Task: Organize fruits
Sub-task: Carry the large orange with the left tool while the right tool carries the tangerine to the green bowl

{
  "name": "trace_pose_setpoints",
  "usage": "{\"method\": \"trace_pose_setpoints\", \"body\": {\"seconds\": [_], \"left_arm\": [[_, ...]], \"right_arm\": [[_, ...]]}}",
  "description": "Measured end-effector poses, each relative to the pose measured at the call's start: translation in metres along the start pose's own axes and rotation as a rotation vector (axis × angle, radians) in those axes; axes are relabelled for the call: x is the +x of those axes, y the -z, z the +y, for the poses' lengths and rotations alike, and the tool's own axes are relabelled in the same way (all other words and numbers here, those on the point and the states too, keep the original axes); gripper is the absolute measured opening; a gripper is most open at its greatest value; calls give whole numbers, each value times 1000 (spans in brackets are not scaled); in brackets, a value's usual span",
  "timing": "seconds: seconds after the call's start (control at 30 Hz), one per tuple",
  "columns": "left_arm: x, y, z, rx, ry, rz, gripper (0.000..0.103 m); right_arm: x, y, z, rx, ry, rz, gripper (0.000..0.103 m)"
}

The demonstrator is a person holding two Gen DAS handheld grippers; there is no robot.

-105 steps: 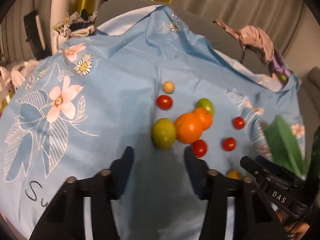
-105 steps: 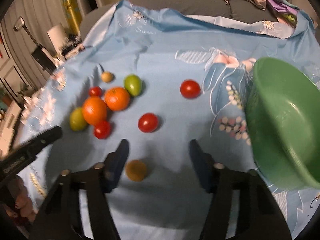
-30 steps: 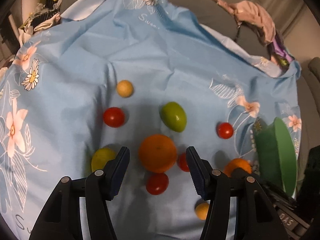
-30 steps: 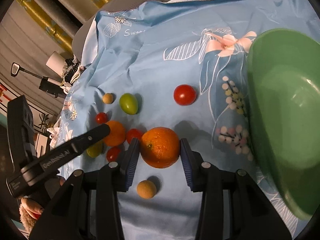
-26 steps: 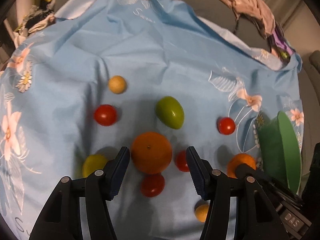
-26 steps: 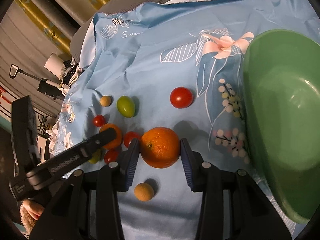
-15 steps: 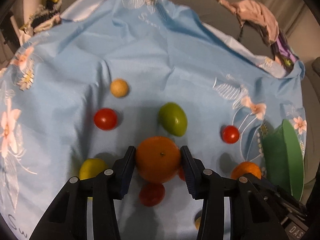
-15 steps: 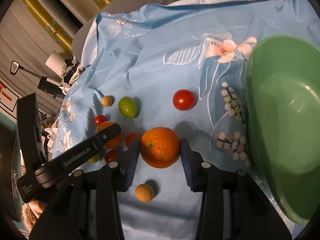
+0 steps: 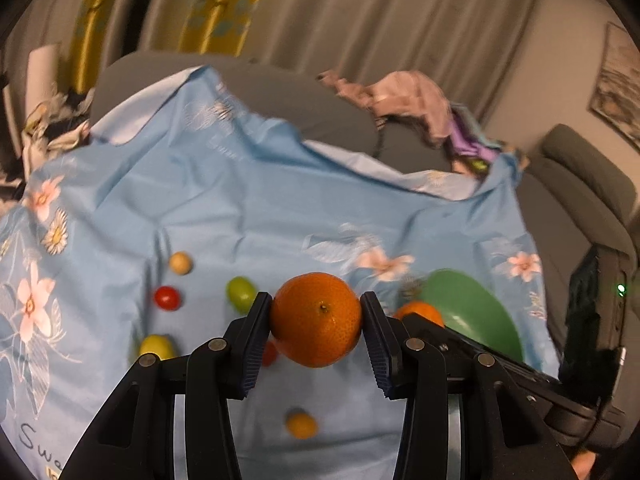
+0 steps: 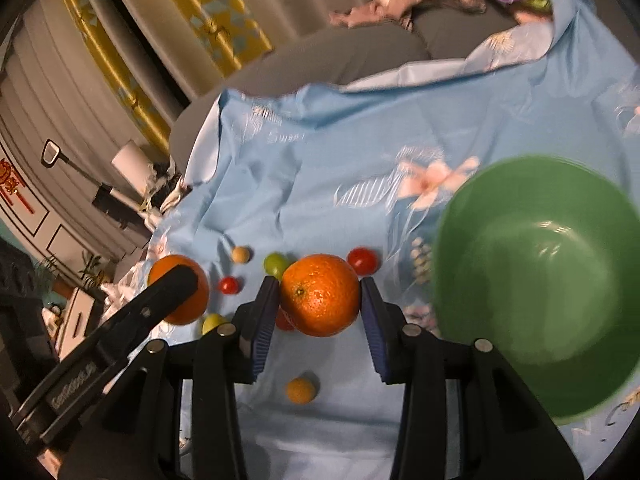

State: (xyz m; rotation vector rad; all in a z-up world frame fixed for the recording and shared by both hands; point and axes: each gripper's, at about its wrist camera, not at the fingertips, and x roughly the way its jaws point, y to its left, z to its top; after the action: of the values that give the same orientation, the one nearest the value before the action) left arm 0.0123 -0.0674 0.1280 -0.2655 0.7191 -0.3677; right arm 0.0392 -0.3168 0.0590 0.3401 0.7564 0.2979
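Note:
My left gripper (image 9: 316, 320) is shut on an orange (image 9: 316, 319) and holds it above the blue flowered cloth (image 9: 248, 208). My right gripper (image 10: 320, 300) is shut on a second orange (image 10: 320, 295), held up just left of the green bowl (image 10: 536, 288). In the left wrist view the bowl (image 9: 468, 312) lies to the right, with the right gripper's orange (image 9: 420, 314) in front of it. In the right wrist view the left gripper's orange (image 10: 180, 290) shows at the left. A green fruit (image 9: 241, 294), a red tomato (image 9: 167, 298), a yellow-green fruit (image 9: 156, 346) and small yellow fruits (image 9: 301, 424) lie on the cloth.
A grey sofa back (image 9: 256, 96) with a heap of clothes (image 9: 404, 100) runs behind the cloth. A grey armchair (image 9: 580, 184) stands at the right. Curtains hang behind. A red tomato (image 10: 362, 261) lies next to the bowl.
The left gripper closed on the orange and lifted it off the cloth. The right gripper rose with its orange and moved closer to the bowl.

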Motion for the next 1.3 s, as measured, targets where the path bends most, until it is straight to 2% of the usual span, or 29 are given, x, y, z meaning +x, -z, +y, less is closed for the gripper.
{"method": "trace_pose_setpoints", "body": {"seconds": [0.23,0.5,0.7,0.83,0.97,1.07,1.3], "left_arm": [[-2,0,-35,60,74,-26,45],[37,0,-87,145,154,59,45],[59,8,-121,252,210,100,45],[74,17,-127,241,251,161,45],[81,26,-136,273,236,182,45],[86,29,-135,256,257,213,45],[92,34,-139,248,267,229,45]], "right_arm": [[-33,-8,-18,11,69,-102,42],[-63,-10,-62,120,128,-180,42],[-75,-8,-96,217,177,-196,42],[-77,-4,-113,270,211,-189,42],[-74,-2,-121,297,228,-172,42],[-70,-2,-124,302,240,-158,42],[-63,-3,-130,313,277,-133,42]]}}
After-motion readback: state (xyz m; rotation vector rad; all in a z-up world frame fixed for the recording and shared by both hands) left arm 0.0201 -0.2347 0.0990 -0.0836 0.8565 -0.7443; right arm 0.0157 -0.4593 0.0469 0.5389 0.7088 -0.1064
